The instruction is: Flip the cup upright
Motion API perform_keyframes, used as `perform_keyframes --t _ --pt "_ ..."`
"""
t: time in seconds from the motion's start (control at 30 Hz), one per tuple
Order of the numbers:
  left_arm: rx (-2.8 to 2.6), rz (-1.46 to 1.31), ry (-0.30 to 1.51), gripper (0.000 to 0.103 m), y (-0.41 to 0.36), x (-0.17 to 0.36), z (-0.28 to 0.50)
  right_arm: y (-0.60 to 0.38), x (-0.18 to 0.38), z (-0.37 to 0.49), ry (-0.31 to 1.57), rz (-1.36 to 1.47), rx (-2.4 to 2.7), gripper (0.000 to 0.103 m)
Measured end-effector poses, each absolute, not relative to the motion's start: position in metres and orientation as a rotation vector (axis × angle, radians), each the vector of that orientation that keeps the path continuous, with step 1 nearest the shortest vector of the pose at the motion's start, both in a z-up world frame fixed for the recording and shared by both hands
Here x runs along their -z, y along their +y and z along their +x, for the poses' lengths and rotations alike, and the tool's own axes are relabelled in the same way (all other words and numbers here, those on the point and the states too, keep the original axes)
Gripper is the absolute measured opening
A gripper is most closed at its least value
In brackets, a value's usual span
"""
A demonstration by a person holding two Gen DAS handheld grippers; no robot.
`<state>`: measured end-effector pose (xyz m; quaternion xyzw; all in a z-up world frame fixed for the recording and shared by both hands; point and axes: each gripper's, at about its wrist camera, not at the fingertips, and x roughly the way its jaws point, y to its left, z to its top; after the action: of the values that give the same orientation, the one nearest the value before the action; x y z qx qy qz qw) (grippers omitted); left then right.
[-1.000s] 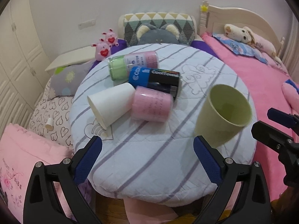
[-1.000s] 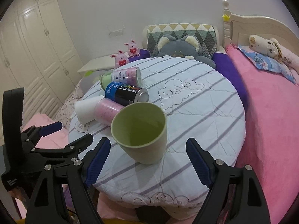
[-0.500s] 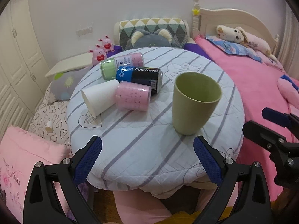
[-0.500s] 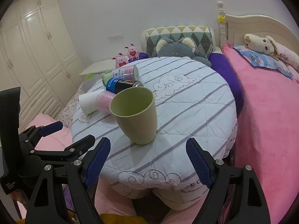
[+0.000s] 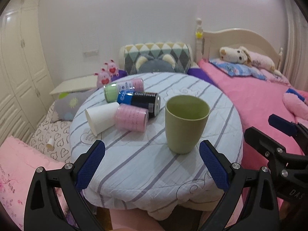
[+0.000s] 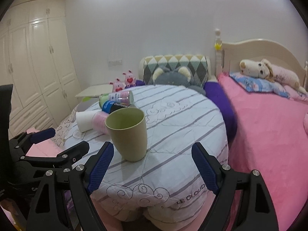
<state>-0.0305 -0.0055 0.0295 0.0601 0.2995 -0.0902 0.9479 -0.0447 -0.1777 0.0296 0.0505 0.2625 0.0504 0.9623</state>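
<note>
A green cup [image 5: 184, 123] stands upright, mouth up, on the round table with a striped quilted cover [image 5: 144, 169]; it also shows in the right wrist view [image 6: 128, 132]. My left gripper [image 5: 152, 165] is open and empty, held back from the table's near edge, with the cup just beyond its right finger. My right gripper [image 6: 152, 165] is open and empty, back from the cup, which stands ahead near its left finger. Each gripper shows at the edge of the other's view.
Lying on their sides behind the cup: a white paper cup [image 5: 102, 116], a pink canister [image 5: 132, 117], a blue and black can [image 5: 140, 101] and a green and pink canister [image 5: 123, 89]. A pink bed [image 5: 256, 100] is at the right, wardrobes at the left.
Both grippers have pulled back and dropped lower, away from the table. The green cup, tilted a second ago, now stands upright and free on the table.
</note>
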Motion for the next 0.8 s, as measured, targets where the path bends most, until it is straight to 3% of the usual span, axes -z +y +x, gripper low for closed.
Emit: perform_keyframes --t 0.8 --pt "0.139 0.072 0.443 0.100 -0.005 -0.004 -0.052 -0.187 -0.012 -0.075 0.332 0.072 0.005 0.085"
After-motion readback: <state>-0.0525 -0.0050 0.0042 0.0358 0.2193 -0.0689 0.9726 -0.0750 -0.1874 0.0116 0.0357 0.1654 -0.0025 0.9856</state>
